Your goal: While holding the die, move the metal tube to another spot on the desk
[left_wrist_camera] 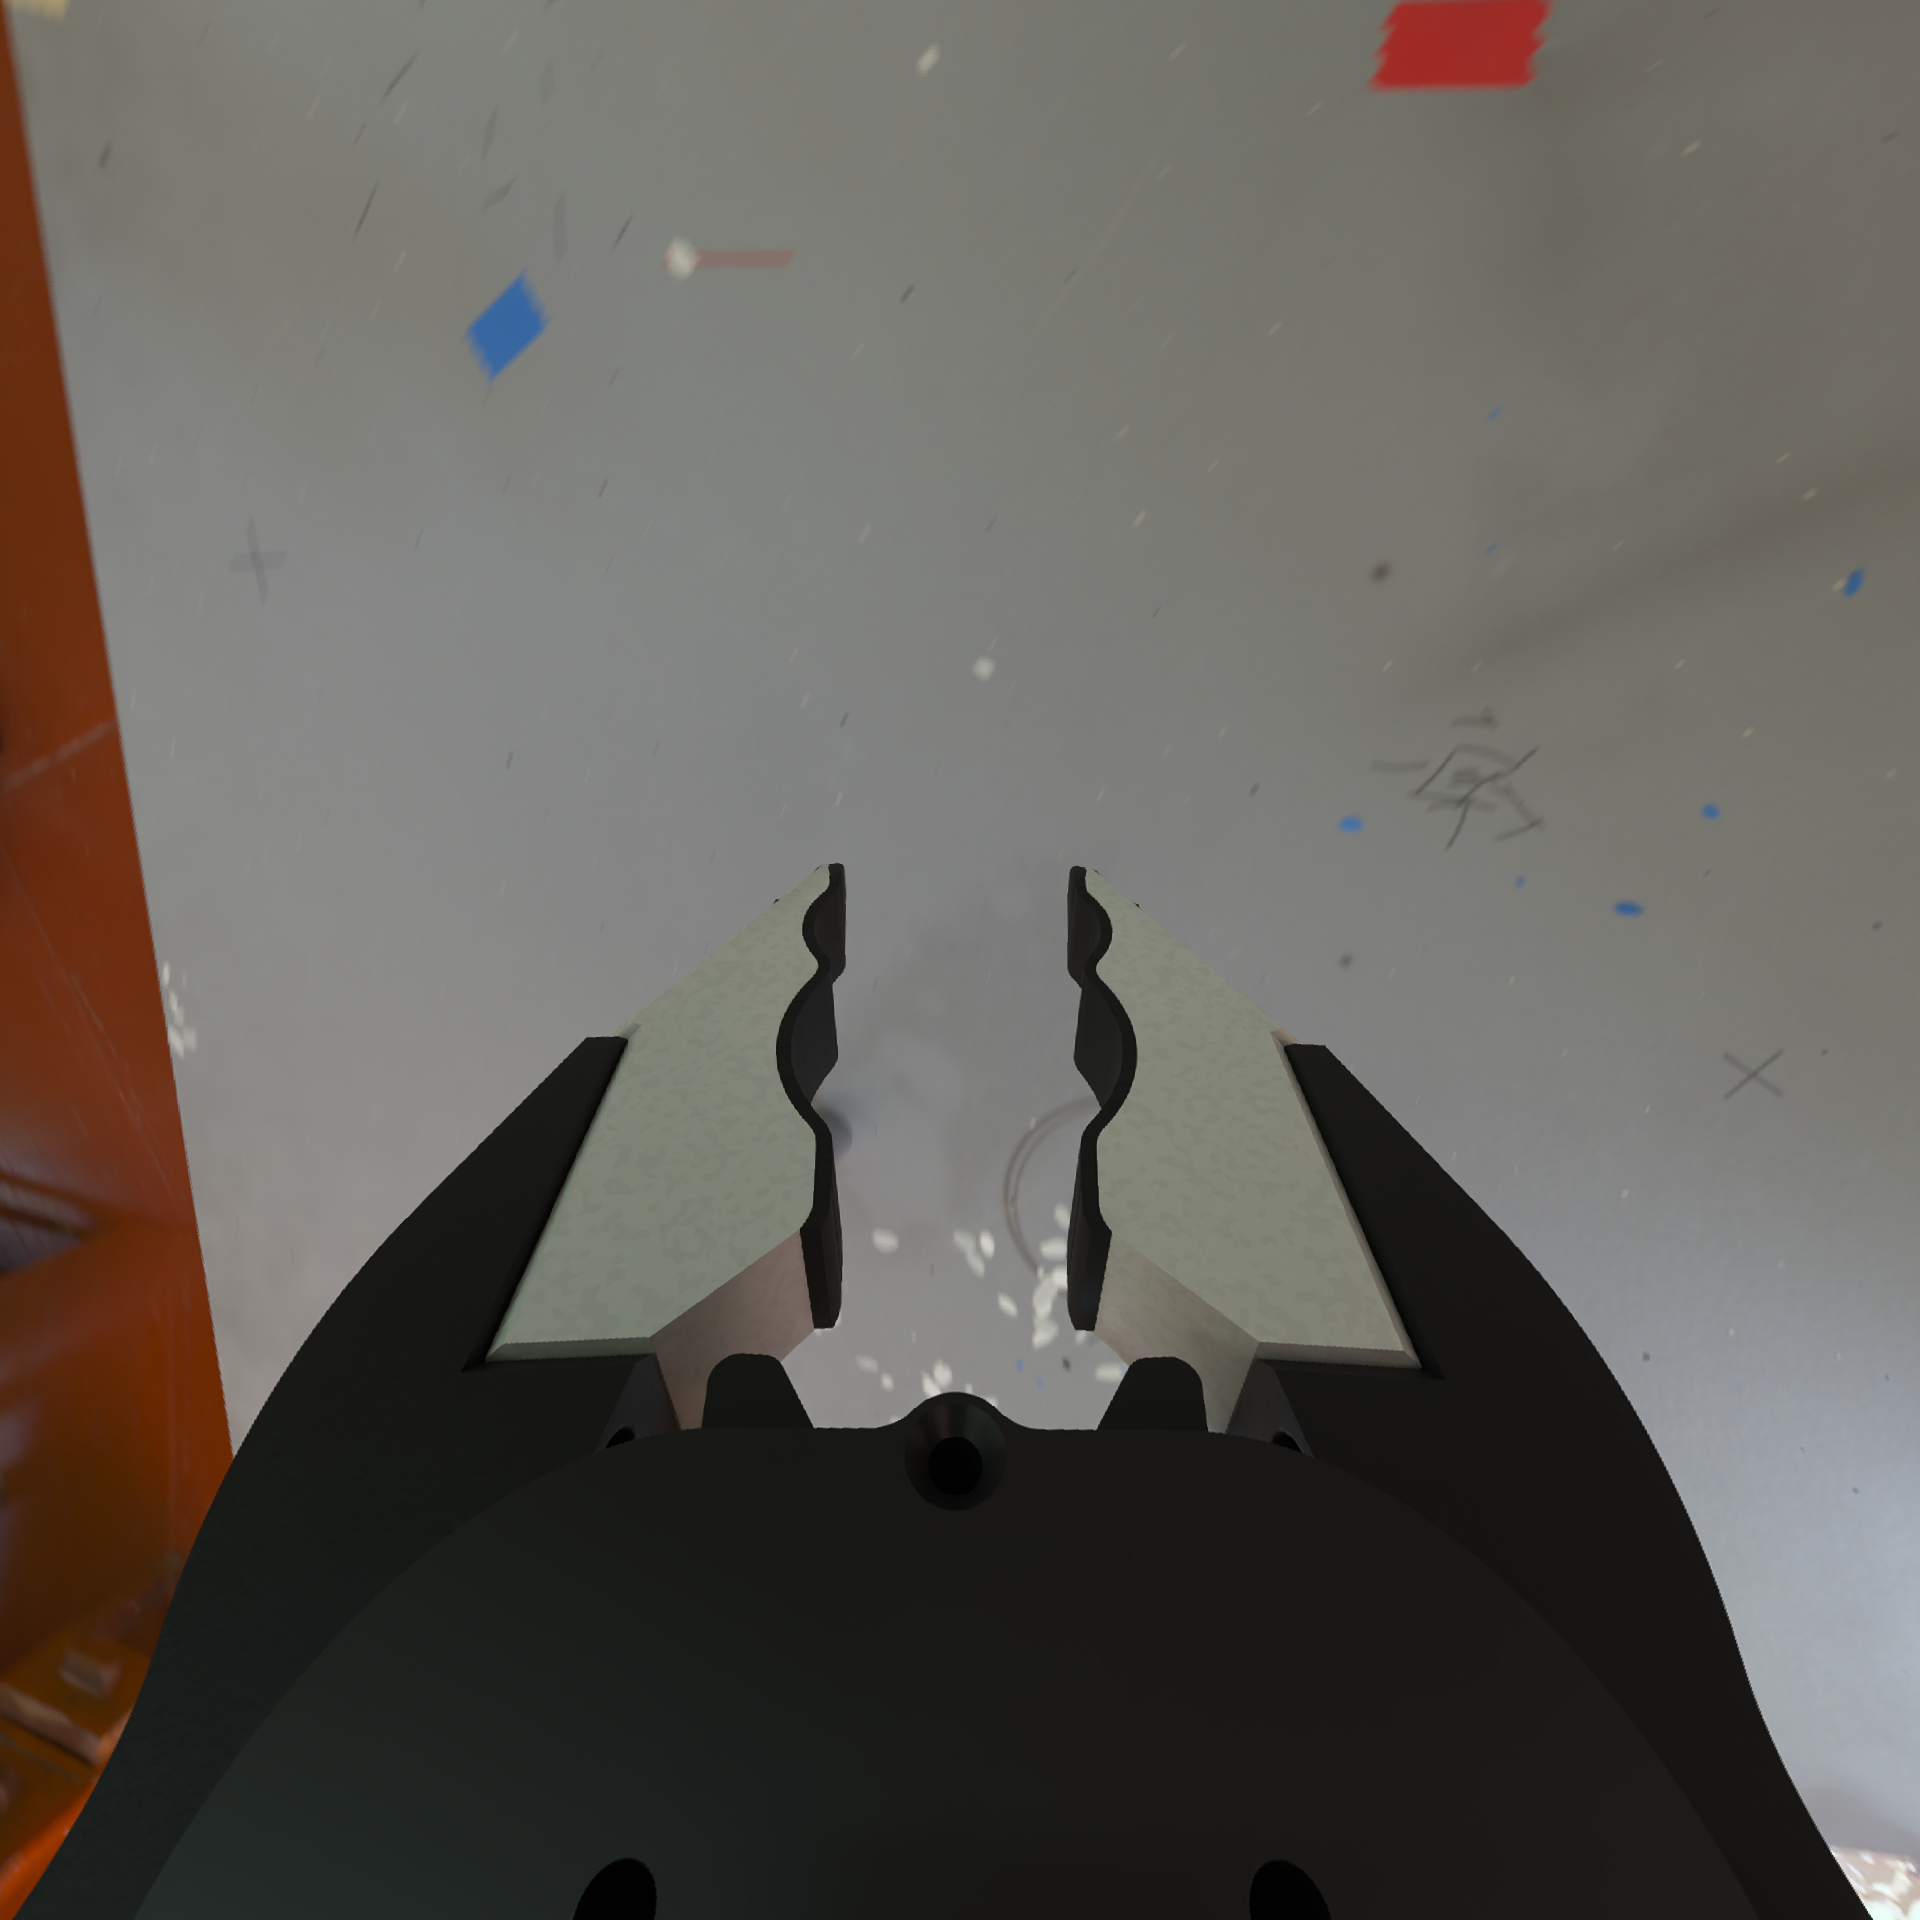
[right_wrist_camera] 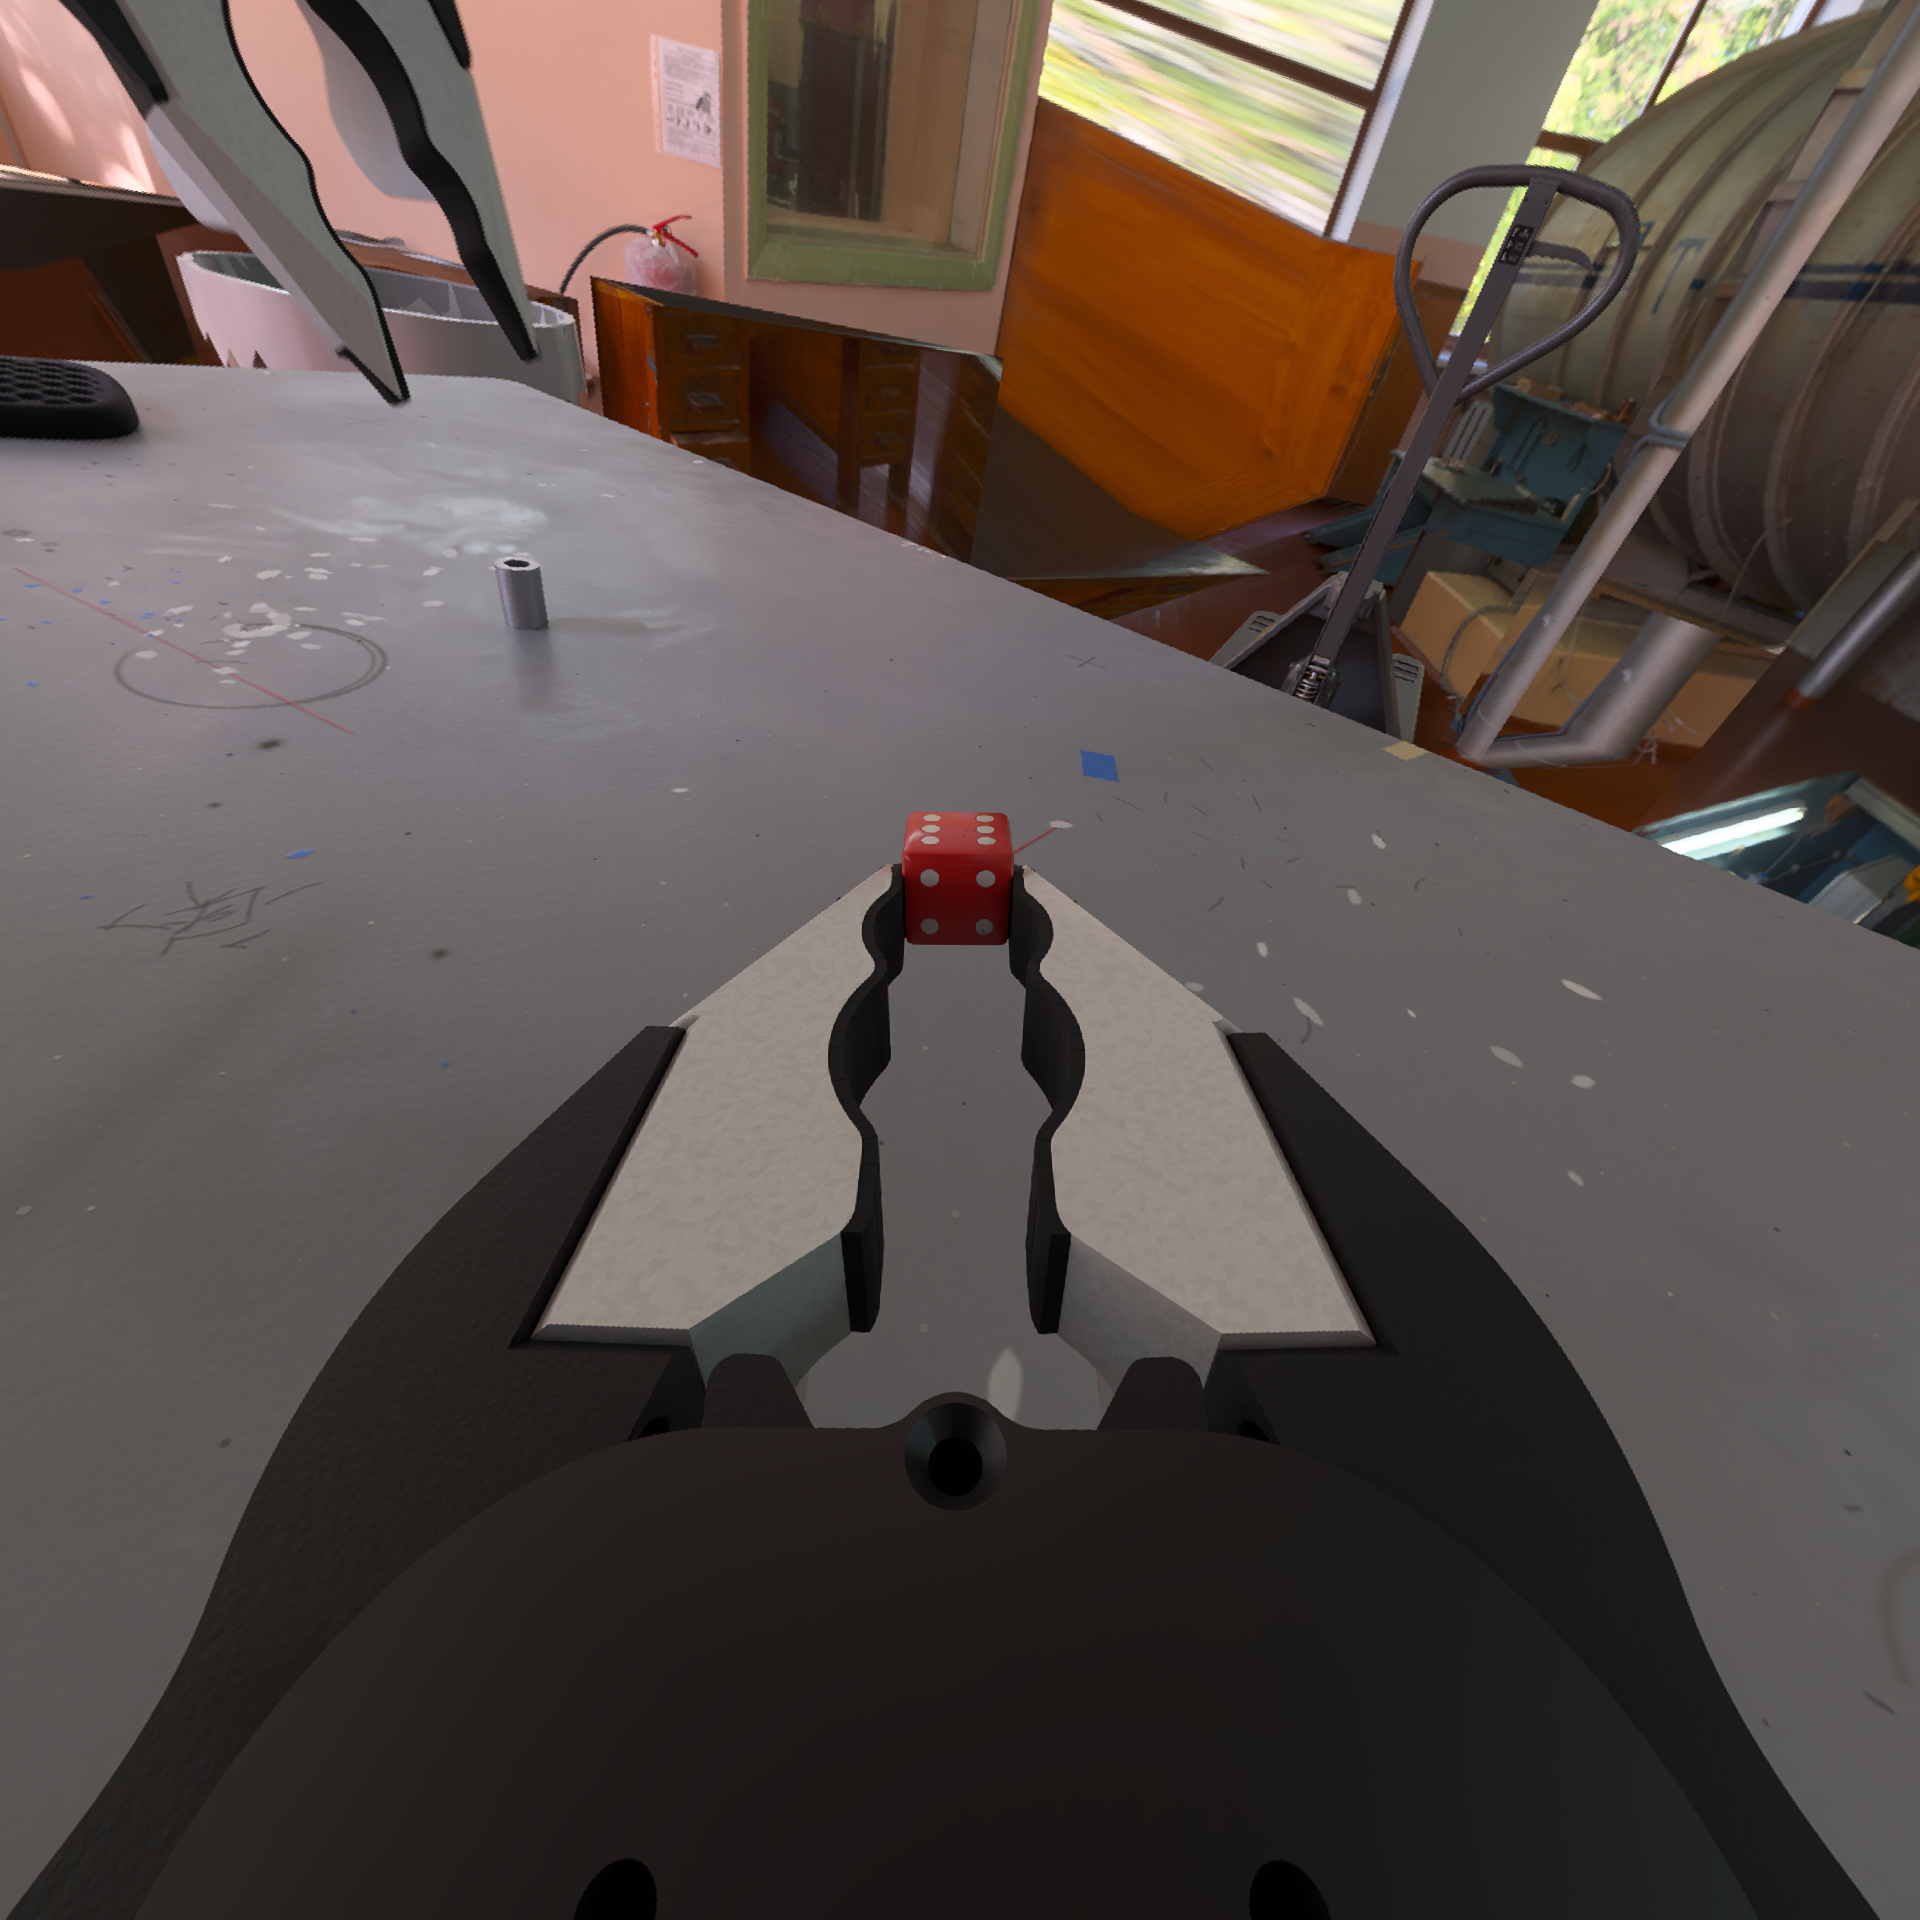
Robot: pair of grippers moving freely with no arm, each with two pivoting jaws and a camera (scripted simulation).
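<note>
My right gripper is shut on a red die with white pips, held at the fingertips just above the grey desk. A small metal tube stands upright on the desk, far left of the die. My left gripper is open and empty, pointing down at the bare desk; the tube does not show in its view. In the right wrist view the left gripper hangs open above the desk's far edge, behind the tube and apart from it.
A black perforated object lies at the desk's far left. A pencilled circle is drawn left of the tube. The desk edge runs diagonally to the right. Red and blue marks dot the desk. An orange wooden panel stands at left.
</note>
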